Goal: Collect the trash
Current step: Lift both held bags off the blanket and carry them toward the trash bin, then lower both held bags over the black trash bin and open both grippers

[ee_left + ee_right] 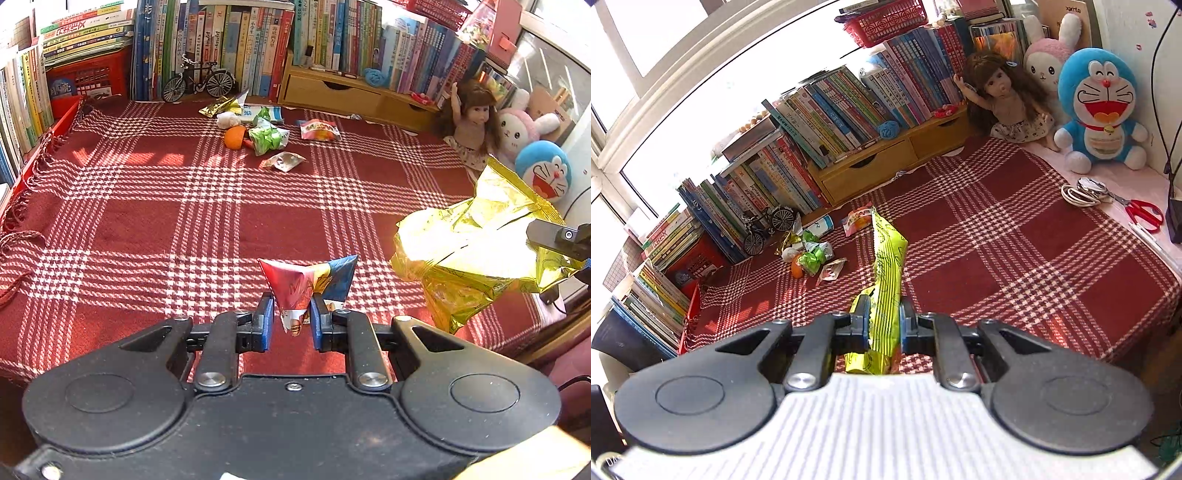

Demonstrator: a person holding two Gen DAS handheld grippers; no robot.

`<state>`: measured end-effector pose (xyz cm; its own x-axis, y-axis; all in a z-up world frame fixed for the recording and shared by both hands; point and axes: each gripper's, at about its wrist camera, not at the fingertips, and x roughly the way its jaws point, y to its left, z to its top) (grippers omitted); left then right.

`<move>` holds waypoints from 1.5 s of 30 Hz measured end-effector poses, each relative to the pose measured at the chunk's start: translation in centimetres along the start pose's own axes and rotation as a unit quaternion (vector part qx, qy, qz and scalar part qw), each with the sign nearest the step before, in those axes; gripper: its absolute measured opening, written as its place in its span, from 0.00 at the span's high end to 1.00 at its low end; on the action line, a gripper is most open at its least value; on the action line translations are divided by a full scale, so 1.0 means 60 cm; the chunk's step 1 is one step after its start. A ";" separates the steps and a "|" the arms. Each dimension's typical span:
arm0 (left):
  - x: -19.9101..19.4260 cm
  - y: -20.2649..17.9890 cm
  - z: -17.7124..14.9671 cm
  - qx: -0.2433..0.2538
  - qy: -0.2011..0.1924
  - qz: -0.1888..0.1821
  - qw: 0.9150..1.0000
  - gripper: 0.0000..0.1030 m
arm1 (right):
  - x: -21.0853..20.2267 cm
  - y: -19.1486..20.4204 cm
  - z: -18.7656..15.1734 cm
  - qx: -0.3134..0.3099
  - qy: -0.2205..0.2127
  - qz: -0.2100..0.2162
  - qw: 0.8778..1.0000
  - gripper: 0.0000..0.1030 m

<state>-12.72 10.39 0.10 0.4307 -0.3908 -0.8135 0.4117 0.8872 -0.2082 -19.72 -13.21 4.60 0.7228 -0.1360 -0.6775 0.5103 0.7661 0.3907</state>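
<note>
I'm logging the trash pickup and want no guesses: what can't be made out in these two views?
- No bin in either view.
- Yellow wrapper, left wrist view: sun glare washes out its print; the right gripper is cut off by the frame edge there.
- Small wrapper in the left gripper: print too crumpled to read.
- Litter pile, right wrist view: pieces overlap, count unclear.

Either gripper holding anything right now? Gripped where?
Left gripper pinches a red-blue wrapper at its lower tip. Right gripper clamps a yellow-green snack bag across its lower half.
</note>
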 end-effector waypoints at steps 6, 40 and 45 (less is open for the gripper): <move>-0.021 0.001 -0.048 0.004 0.008 0.014 1.000 0.82 | -0.034 -0.008 -0.068 -0.006 0.026 0.003 1.000 0.82; 0.273 0.120 -0.388 0.145 0.255 0.017 0.956 0.81 | 0.139 -0.074 -0.488 0.114 0.164 -0.144 0.969 0.82; 0.342 0.133 -0.439 0.162 0.277 0.028 0.947 0.79 | 0.187 -0.098 -0.540 0.117 0.184 -0.158 0.963 0.81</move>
<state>-21.73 15.92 -32.59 0.0086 -0.0760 -0.9971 0.6639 0.7461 -0.0512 -29.71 1.09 -25.51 0.3226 -0.0735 -0.9437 0.7998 0.5544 0.2303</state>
